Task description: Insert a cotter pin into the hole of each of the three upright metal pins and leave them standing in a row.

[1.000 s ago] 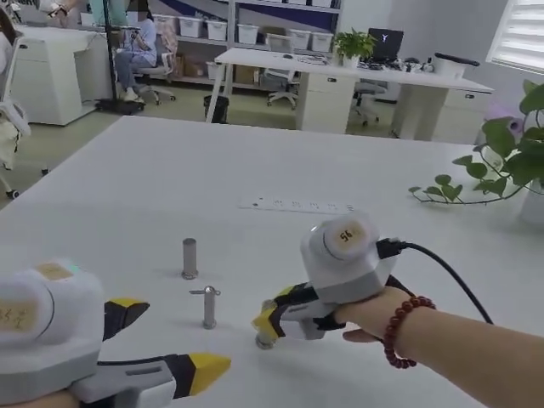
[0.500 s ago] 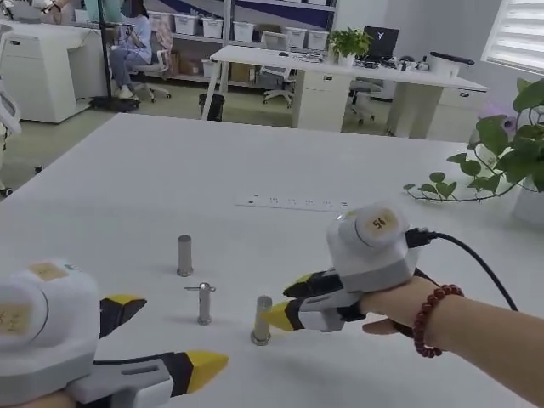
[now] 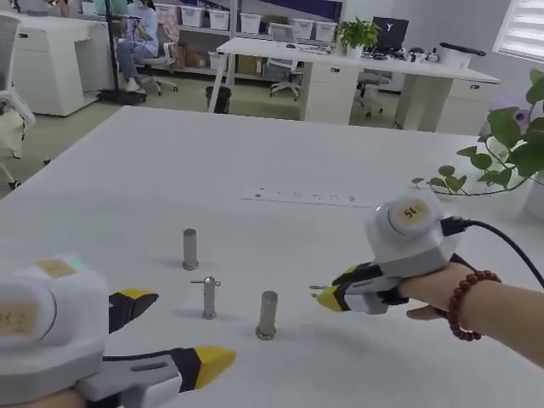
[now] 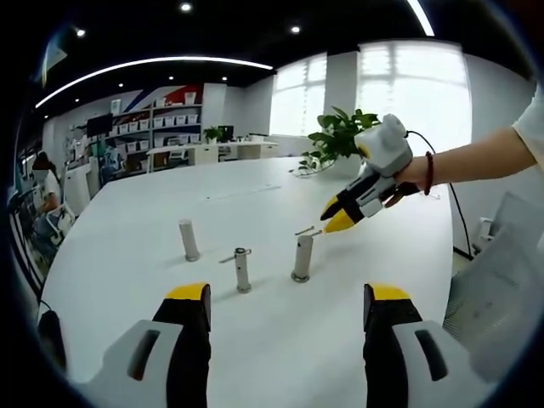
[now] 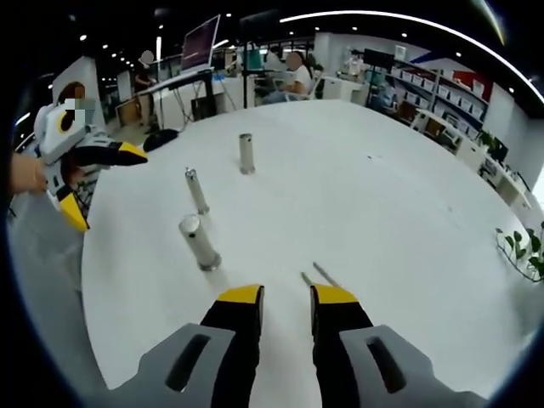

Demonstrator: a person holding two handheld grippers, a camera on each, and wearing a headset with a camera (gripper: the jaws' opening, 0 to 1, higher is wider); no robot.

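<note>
The right hand-held gripper [image 3: 333,291] has its jaws pressed close on a cotter pin [image 5: 321,274], which juts from the tips toward the row. It hovers above the counter [image 3: 255,161], just beside the nearest metal pin [image 3: 268,313] and not touching it. That pin stands upright and bare. The middle metal pin [image 3: 208,297] carries a seated cotter pin [image 3: 204,281] through its top. The far metal pin [image 3: 190,248] looks bare too, though its hole is too small to make out. The left hand-held gripper [image 4: 288,295] hangs near the person, jaws spread wide and holding nothing, well apart from the row.

The step in hand, as I judge it, is threading the held cotter pin through the nearest post's cross-hole. To do it well, the cotter pin should be level with the hole and square to it before any push — an angled entry would likely tip the post, since nothing braces it. A slow, straight feed is the safer course, and the free gripper could steady the post low on its body — clear of the hole. Release should come only once the cotter pin sits through.
</note>
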